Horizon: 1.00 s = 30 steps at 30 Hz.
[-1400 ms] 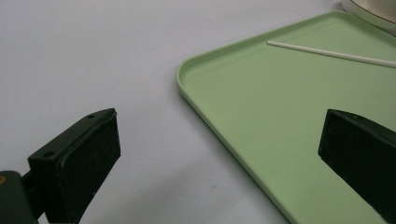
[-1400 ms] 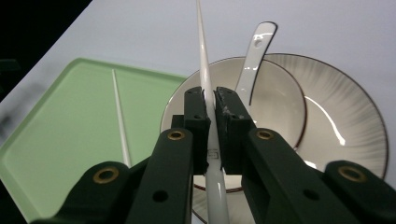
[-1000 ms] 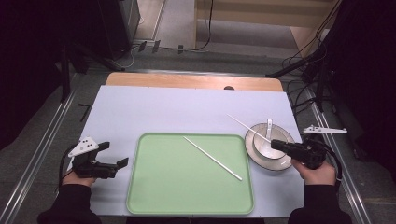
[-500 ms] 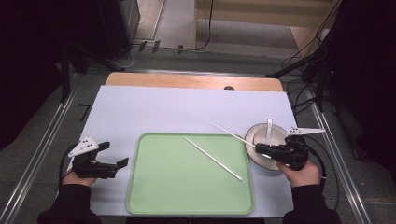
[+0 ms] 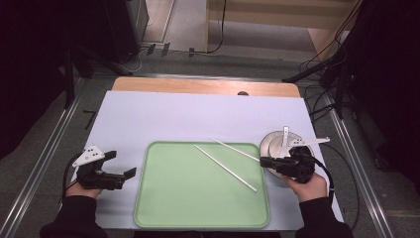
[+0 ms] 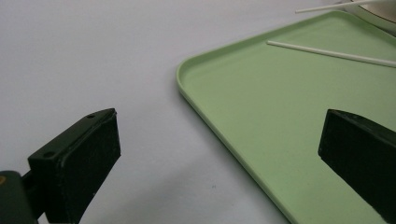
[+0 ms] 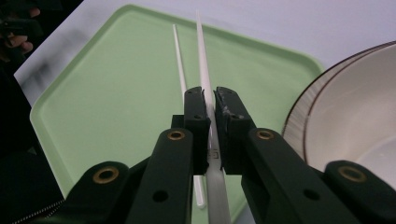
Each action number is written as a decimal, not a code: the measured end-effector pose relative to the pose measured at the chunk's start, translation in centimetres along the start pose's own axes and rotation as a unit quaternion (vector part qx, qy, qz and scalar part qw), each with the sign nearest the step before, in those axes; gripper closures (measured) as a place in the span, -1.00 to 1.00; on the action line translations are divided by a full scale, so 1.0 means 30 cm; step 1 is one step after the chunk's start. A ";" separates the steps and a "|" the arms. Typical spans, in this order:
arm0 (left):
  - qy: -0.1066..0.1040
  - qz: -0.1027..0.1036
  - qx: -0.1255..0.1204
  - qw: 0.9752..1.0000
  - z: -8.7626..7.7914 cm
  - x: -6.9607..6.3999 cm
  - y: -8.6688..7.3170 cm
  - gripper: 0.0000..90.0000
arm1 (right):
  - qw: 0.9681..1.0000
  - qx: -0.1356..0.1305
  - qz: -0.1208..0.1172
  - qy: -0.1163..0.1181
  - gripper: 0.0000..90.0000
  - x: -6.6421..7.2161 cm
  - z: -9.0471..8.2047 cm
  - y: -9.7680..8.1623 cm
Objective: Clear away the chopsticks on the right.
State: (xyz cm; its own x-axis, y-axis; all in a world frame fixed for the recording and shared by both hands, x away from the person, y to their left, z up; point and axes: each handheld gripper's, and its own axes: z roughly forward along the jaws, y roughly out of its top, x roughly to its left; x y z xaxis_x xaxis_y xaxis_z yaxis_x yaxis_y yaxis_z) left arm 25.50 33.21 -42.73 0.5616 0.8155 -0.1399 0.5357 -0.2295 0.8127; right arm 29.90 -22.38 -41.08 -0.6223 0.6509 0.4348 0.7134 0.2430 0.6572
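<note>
High view. Bench (image 5: pixel 148 119): flat, covered by a smooth pale sheet, with a bare wooden strip along the far edge. Tray (image 5: pixel 163 208): green plastic, rectangular with rounded corners and a low raised rim, lying at the near middle. One chopstick (image 5: pixel 225 168): thin, white, straight, lying slantwise on the tray floor. Second chopstick (image 5: pixel 236 149): same make, held by its right end in my right gripper (image 5: pixel 263 162), its free end reaching out over the tray's far right part. Bowl (image 5: pixel 271 144): round, pale, glossy, just right of the tray, partly under my right hand (image 5: pixel 308 186). My left gripper (image 5: pixel 125 174): black, on the bench just left of the tray, jaws spread, nothing between them.

Left gripper view. My two black pads (image 6: pixel 95 154) stand wide apart, matte and blocky, over the sheet and the tray's (image 6: pixel 196 79) near corner, holding nothing. The lying chopstick (image 6: pixel 327 52) shows far off on the green floor.

Right gripper view. My jaws are pressed together on the held chopstick (image 7: pixel 201 60), which runs out between the pads and tapers to a fine tip above the tray (image 7: pixel 107 102). The other chopstick (image 7: pixel 179 60) lies just beside it, below. The bowl's (image 7: pixel 345 116) rim carries a thin dark line; its inside is smooth white.
</note>
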 end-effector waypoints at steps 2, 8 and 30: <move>-0.001 0.000 -0.001 1.000 0.000 0.001 0.000 -1.00 | 1.000 0.002 0.000 0.001 0.89 0.007 0.008 0.000; -0.002 0.000 -0.001 1.000 0.000 0.001 0.000 -1.00 | 1.000 0.008 -0.005 0.006 0.89 0.030 0.031 0.000; -0.002 -0.001 -0.004 1.000 -0.002 0.000 0.000 -1.00 | 0.997 0.061 -0.037 0.006 0.88 0.138 0.184 -0.032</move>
State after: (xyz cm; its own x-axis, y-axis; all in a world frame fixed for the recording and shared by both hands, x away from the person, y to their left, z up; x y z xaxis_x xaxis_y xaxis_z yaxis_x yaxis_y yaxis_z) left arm 25.46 33.26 -42.70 0.5621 0.8144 -0.1439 0.5323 -0.2231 0.8166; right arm 28.42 -15.95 -43.32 -0.6777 0.6191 0.3969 0.6993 0.3757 0.6081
